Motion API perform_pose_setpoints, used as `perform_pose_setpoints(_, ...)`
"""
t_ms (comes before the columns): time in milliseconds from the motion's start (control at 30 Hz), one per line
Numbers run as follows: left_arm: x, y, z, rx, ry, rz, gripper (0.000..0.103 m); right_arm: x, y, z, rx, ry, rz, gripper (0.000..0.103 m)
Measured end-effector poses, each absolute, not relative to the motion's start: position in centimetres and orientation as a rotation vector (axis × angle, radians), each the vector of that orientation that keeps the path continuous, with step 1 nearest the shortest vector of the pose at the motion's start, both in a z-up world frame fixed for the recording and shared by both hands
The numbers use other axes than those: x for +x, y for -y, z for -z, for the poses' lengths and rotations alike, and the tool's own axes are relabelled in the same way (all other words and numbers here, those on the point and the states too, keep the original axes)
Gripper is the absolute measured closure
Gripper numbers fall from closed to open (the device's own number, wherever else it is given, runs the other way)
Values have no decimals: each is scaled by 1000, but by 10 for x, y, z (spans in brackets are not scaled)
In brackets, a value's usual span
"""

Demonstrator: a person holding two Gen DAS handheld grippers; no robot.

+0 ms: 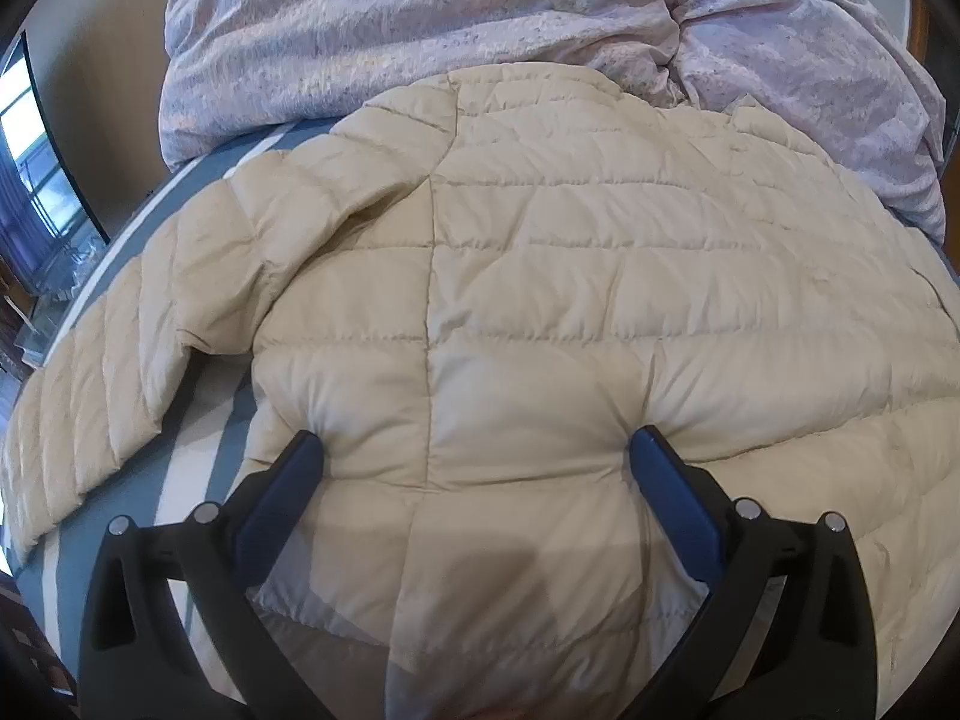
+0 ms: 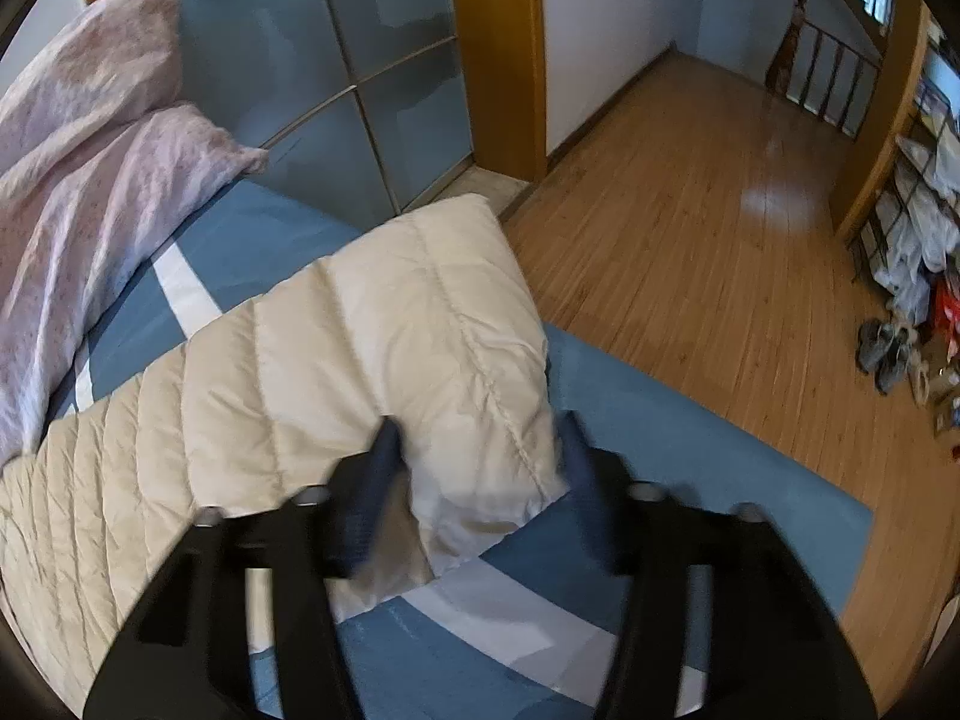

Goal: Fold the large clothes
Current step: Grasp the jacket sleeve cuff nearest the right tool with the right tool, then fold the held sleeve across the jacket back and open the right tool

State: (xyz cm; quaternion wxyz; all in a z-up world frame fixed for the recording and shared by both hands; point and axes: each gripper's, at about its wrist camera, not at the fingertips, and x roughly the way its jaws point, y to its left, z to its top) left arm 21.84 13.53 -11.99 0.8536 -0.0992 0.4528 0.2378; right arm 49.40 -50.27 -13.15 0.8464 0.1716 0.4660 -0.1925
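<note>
Left wrist view: the cream quilted puffer jacket lies spread across the blue bed sheet with white stripes and fills the middle and right of the frame, one sleeve trailing to the lower left. A rumpled pale pink floral duvet is bunched along the top, touching the jacket's far edge. The left gripper sits at bottom centre, its blue-padded fingers set wide and pressing into the padding on both sides, so a fold of jacket bulges between them.

Right wrist view: the jacket's other sleeve runs from lower left toward centre frame, its cuff end by the bed's edge. The right gripper is at bottom centre and motion-blurred. Its fingers stand fairly narrow around the near end of the sleeve, the left one on the fabric, the right one at its edge; whether the pads actually clamp cannot be told from the blur. Wooden plank floor fills the right of the frame, frosted glass sliding doors the top centre.
</note>
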Motion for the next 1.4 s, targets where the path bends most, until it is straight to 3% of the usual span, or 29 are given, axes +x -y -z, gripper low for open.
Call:
perform_pose_setpoints(33,218,-136,120,-214,-953,-498,2,495,501,131,367,-987,388,75)
perform_pose_setpoints(133,218,-137,121,-226,-953,-493,2,496,496,125,383,-990,367,91)
perform_pose_setpoints(367,219,-138,120,-235,-951,-487,2,502,417,81,202,-884,299,92)
perform_pose_setpoints(567,219,-140,120,-245,-947,-481,2,506,286,48,77,-835,7,93)
perform_pose_setpoints(1000,219,-142,119,-261,-938,-471,2,459,32,86,-93,-970,-475,93)
perform_pose_setpoints(1300,220,-142,119,-265,-935,-468,2,412,-39,83,-122,-987,-650,93)
perform_pose_setpoints(1400,220,-142,119,-265,-935,-468,2,407,-48,86,-123,-1014,-687,87)
